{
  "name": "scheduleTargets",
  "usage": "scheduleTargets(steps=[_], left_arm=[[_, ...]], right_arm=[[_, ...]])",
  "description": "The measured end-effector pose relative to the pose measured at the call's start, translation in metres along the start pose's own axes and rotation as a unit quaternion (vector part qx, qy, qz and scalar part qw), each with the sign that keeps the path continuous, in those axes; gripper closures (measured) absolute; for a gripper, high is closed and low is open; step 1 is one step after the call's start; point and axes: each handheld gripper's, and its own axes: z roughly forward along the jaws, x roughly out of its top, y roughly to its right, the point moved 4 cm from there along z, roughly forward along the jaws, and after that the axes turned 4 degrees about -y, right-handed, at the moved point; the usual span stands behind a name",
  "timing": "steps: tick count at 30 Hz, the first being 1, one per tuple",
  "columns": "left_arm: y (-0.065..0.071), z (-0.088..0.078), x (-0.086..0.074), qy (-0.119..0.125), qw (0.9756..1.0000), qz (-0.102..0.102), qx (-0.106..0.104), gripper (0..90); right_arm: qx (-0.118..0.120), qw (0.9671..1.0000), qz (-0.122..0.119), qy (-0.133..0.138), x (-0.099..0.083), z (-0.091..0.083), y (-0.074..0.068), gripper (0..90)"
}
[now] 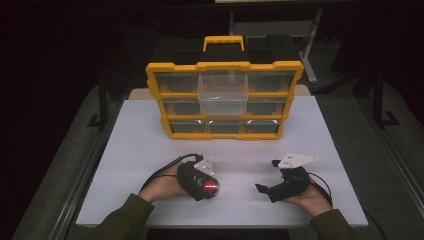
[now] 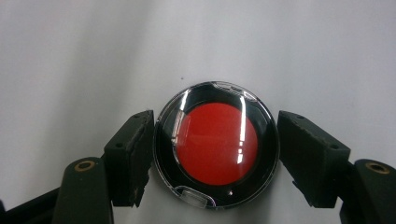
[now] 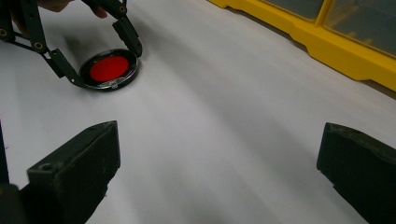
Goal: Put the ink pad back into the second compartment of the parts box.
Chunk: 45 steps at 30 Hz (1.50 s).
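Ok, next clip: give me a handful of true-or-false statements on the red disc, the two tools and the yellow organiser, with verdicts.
1. The left tool is closed on the round red disc in its clear plastic case. True.
2. The disc lies inside a drawer. False: it lies on the white tabletop.
3. The right tool stands open with nothing between its pads. True.
4. Every drawer of the yellow plastic organiser is pushed in. False: the clear middle drawer of the top row is pulled out.

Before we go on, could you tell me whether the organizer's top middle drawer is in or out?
Out: the clear top middle drawer juts forward from the yellow organizer.
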Motion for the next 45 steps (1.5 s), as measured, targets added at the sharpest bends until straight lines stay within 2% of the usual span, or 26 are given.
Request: scheduleTargets(steps=[3,11,22,29,45], left_arm=[[-0.001,-0.001,0.0,0.002,1.0,-0.006,-0.006,29.4],[-0.004,-0.009,-0.002,0.011,0.9998,-0.014,-0.003,29.4],[-0.009,-0.02,-0.007,0.022,0.9991,-0.035,0.002,29.4],[-0.012,-0.026,-0.01,0.022,0.9988,-0.045,0.003,29.4],[-0.021,-0.046,-0.019,0.024,0.9974,-0.065,0.021,29.4]], right_arm=[[0.0,1.0,0.0,0.001,0.0,0.0,0.0,0.0],[0.0,1.0,0.0,0.001,0.0,0.0,0.0,0.0],[-0.001,1.0,0.001,0.001,0.0,0.0,0.0,0.0],[0.0,1.0,0.0,0.001,0.0,0.0,0.0,0.0],[0.0,1.0,-0.001,0.0,0.0,0.0,0.0,0.0]])
